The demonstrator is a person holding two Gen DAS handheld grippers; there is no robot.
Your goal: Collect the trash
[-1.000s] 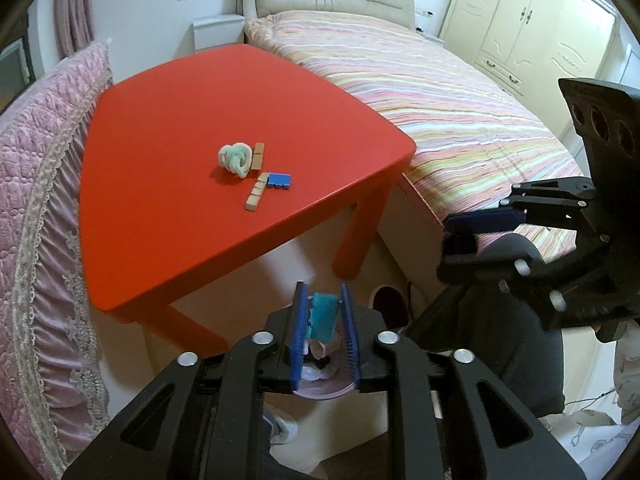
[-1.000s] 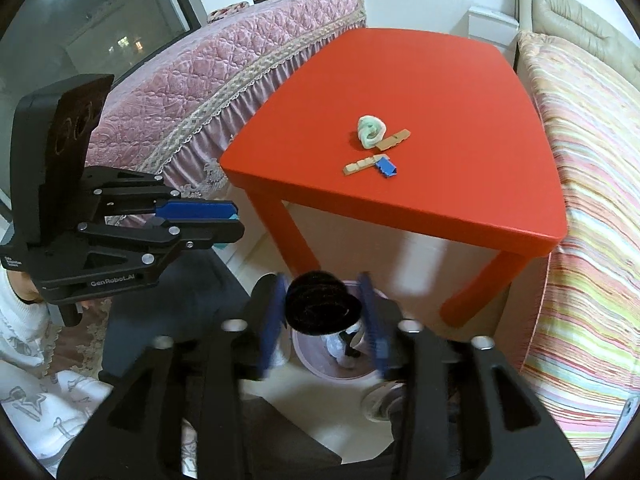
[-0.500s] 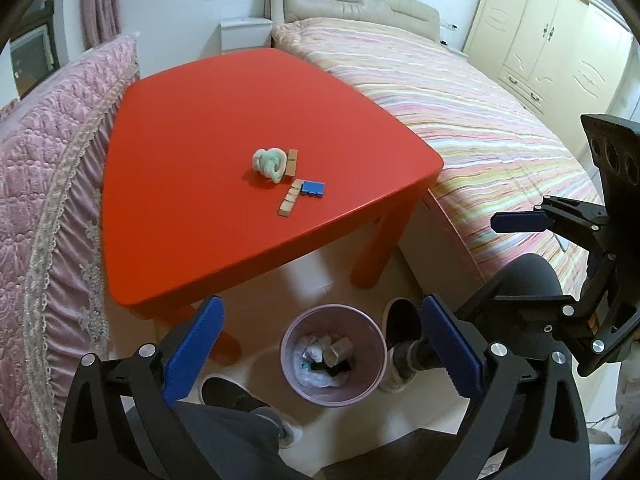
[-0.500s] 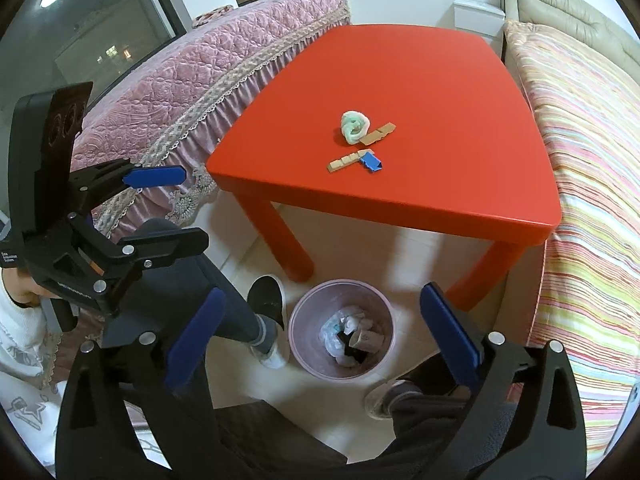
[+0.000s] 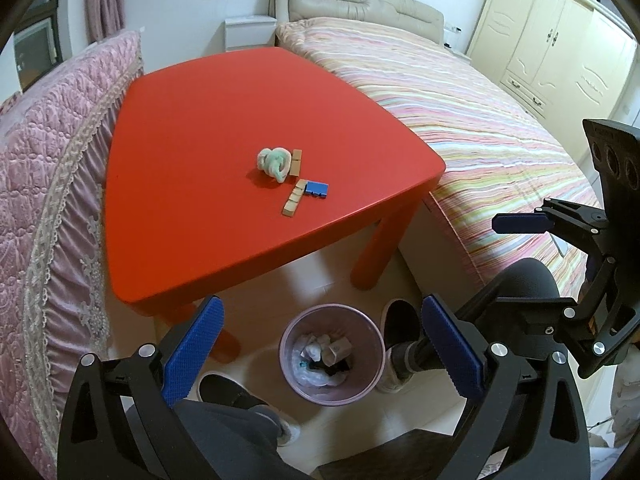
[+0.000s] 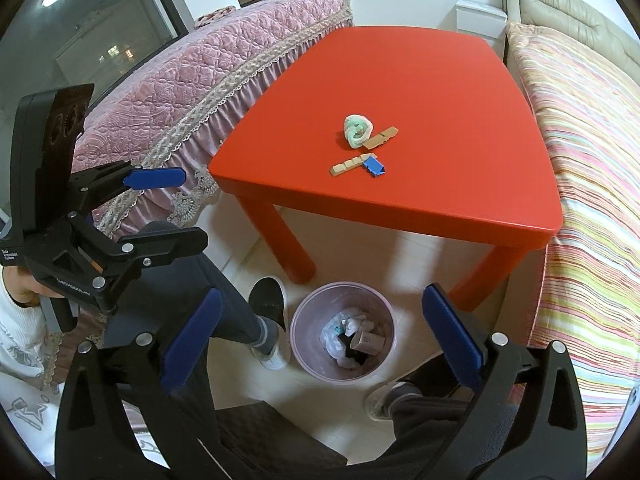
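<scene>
Hanging over a pink trash bin (image 5: pixel 332 388) on the floor, left gripper (image 5: pixel 322 346) and right gripper (image 6: pixel 322 338) just opened wide, nothing held, bin filled with scraps.

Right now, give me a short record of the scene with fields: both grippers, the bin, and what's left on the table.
left gripper: open, nothing between the pads, above the bin
right gripper: open, nothing between the pads, above the bin
bin: pink, on the floor beside the table leg, holds crumpled trash
red table: four things left
green-white twist: beside a wooden block
wooden strip: touching the blue piece
</scene>
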